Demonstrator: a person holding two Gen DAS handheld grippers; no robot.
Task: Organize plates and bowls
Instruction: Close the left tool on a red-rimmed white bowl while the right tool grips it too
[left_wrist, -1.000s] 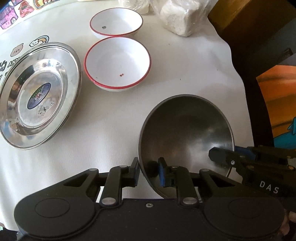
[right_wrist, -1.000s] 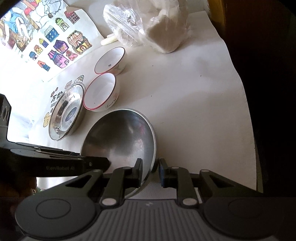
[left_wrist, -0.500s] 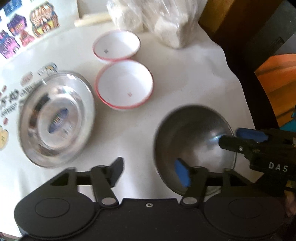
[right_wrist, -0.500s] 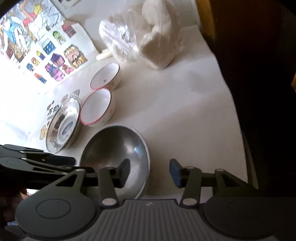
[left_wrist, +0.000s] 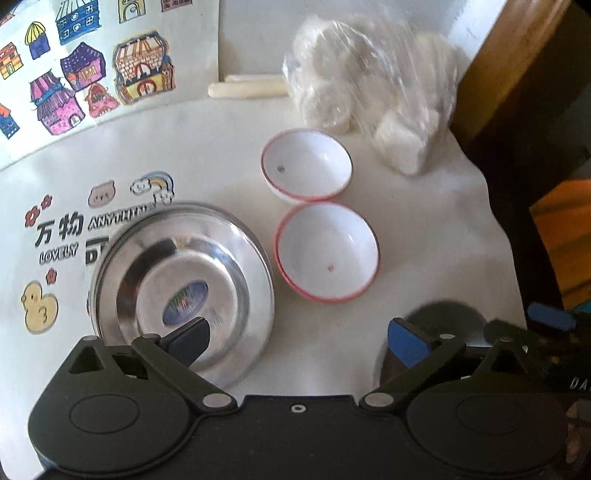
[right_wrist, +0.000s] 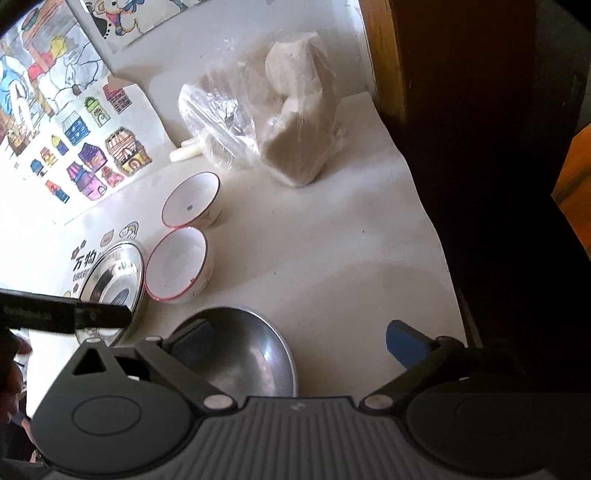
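A dark steel bowl (right_wrist: 247, 354) rests on the white table, right under my right gripper (right_wrist: 299, 345), which is open and empty above it. In the left wrist view only the bowl's far rim (left_wrist: 443, 314) shows behind my open, empty left gripper (left_wrist: 299, 343). A shiny steel plate stack (left_wrist: 184, 288) lies at the left, also in the right wrist view (right_wrist: 110, 284). Two white red-rimmed bowls, the near bowl (left_wrist: 327, 251) and the far bowl (left_wrist: 306, 168), stand side by side beyond it. They also show in the right wrist view, the near bowl (right_wrist: 177, 267) and the far bowl (right_wrist: 190, 201).
A clear plastic bag of white lumps (left_wrist: 373, 96) lies at the back right, with a pale stick (left_wrist: 247, 88) beside it. Colourful drawings (left_wrist: 85, 66) cover the back left. The table's right edge (right_wrist: 450, 266) drops to dark floor. The left gripper's arm (right_wrist: 62, 317) shows at the left.
Both grippers have let go of the steel bowl's rim, opened wide and drawn back and up. The bowl now sits on the table.
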